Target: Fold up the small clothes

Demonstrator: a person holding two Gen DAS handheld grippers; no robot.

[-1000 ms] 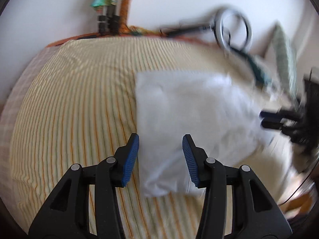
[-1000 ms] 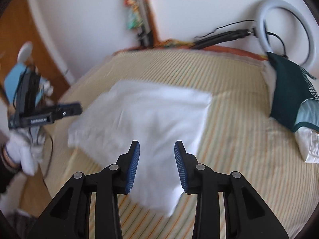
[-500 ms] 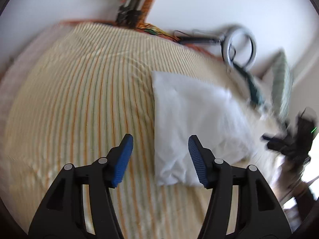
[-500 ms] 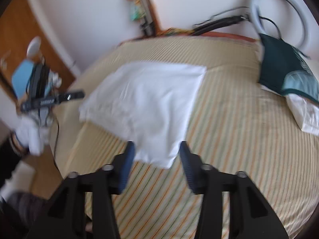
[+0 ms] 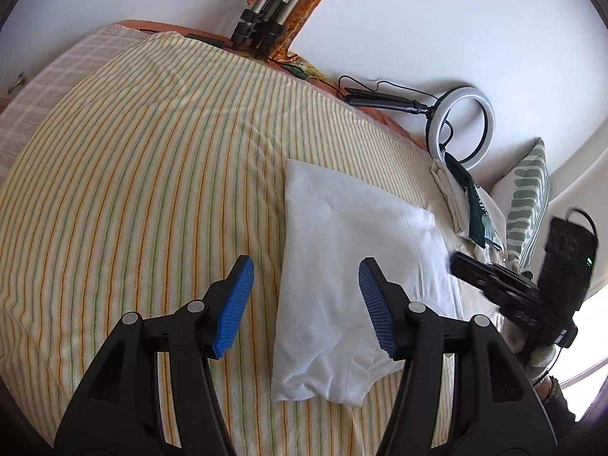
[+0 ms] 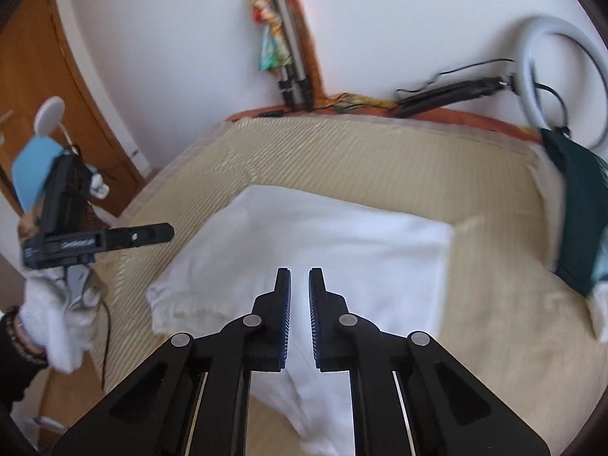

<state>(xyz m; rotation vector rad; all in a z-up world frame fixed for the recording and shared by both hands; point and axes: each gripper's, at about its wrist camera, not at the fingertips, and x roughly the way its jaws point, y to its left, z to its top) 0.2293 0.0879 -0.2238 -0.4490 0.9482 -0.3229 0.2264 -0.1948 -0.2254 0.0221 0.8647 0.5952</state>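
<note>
A white garment (image 5: 353, 262) lies folded flat on the striped bed; it also shows in the right wrist view (image 6: 334, 243). My left gripper (image 5: 304, 296) is wide open above the garment's left edge, with nothing between its blue pads. My right gripper (image 6: 300, 300) hovers over the garment's near part with its jaws nearly closed, a narrow gap between them and nothing held. The right gripper also shows in the left wrist view (image 5: 505, 288), beyond the garment's right side. The left gripper shows in the right wrist view (image 6: 98, 241), held by a white-gloved hand at the bed's left edge.
The striped bedsheet (image 5: 133, 190) spreads wide to the left. A dark green garment (image 6: 577, 212) and other folded clothes (image 5: 452, 193) lie at the bed's right side by a striped pillow (image 5: 528, 205). A ring light (image 5: 463, 125) and a tripod (image 5: 262, 26) stand against the wall.
My left gripper has opened wider and shifted left along the garment's edge. My right gripper has closed to a narrow gap and moved in over the garment.
</note>
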